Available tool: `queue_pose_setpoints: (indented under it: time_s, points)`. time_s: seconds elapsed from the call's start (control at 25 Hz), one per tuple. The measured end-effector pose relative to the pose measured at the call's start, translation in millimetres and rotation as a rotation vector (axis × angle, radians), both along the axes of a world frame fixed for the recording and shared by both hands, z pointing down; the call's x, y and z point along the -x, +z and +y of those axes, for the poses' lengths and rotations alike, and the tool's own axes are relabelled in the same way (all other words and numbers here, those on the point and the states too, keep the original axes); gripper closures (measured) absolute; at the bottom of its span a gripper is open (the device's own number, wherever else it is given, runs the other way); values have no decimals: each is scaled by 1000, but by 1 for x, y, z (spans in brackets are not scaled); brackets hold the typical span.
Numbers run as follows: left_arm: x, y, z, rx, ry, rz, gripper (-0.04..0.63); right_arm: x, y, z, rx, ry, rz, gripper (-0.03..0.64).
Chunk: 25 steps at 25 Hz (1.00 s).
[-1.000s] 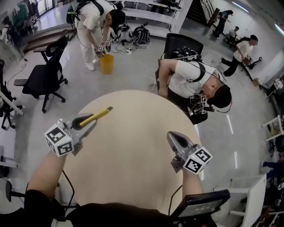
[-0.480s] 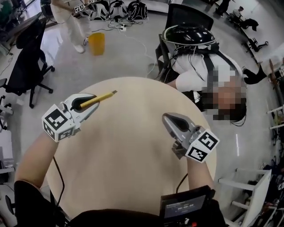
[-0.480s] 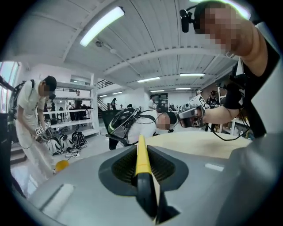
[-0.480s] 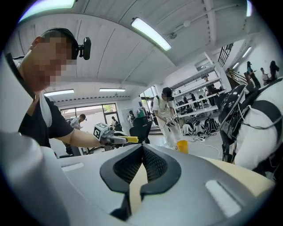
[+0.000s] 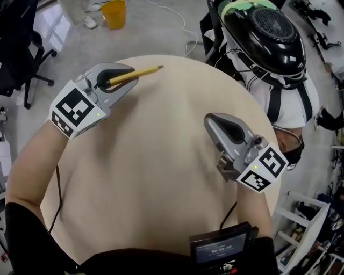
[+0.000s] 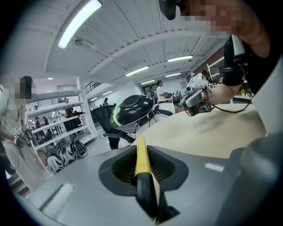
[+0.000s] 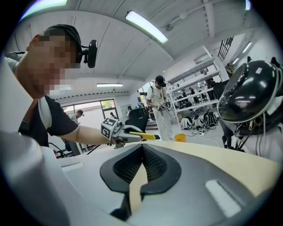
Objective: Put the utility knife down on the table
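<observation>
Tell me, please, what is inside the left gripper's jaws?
The yellow utility knife, clamped between the left gripper's jaws, its front end sticking out over the table. The gripper covers part of its handle.

Yellow utility knife; beige table; orange bucket

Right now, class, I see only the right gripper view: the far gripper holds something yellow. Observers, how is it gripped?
Observer: In the left gripper view, the left gripper has its jaws shut on the utility knife, black end nearest the camera, yellow body jutting past the tips.
Operator: Where over the table?
Observer: The head view puts it by the round table's far left rim.
Operator: And my gripper?
Observer: The right gripper is over the table's right side, well apart from the knife.
</observation>
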<state>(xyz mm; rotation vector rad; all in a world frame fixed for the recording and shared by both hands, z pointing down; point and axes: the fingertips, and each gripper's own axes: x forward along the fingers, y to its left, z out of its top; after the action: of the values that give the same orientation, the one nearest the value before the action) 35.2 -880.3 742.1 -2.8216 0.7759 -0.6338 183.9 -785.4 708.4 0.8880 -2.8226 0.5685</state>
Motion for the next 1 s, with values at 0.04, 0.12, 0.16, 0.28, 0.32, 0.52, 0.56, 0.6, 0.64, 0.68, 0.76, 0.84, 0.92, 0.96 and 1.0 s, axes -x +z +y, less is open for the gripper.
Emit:
queue_pose_setpoints:
  time_s: [0.04,0.12,0.16,0.28,0.32,0.52,0.56,0.6,0.64,0.68,0.76,0.84,0.92,0.96,1.0]
  points:
    - [-6,5,-3,-13,10,-19,528,-2,3,1,0,-1,2,601]
    - [-19,18,-8,-35,32,-62,528,-4,9,2,-3,-5,5,601]
    - [-25,27,-10,-44,41,-82,528,-6,12,3,-6,-7,3,601]
    - [-36,47,-13,-67,74,-131,526,-5,19,3,-12,-11,-15,601]
    - [-39,48,-11,-73,97,-138,524,-3,18,2,-14,-14,-22,601]
    - [-52,37,1,-53,223,-140,290,8,11,0,-12,-36,-37,601]
    - [-53,35,1,-47,227,-129,280,9,10,1,-12,-39,-37,601]
    - [-54,32,1,-42,227,-116,272,9,9,1,-11,-41,-37,601]
    - [-54,29,1,-38,225,-103,272,10,8,1,-11,-41,-39,601]
    - [-54,26,1,-37,222,-92,272,10,6,0,-11,-40,-41,601]
    - [-52,20,1,-41,213,-75,272,11,3,-1,-12,-37,-43,601]
    - [-50,18,2,-46,200,-64,272,10,2,-1,-10,-31,-44,601]
    - [-46,17,5,-36,185,-47,273,9,4,-1,-3,-27,-45,601]
    - [-42,17,6,-28,176,-35,274,9,5,-1,2,-25,-46,601]
    - [-38,16,7,-20,164,-21,283,8,6,-2,7,-21,-50,601]
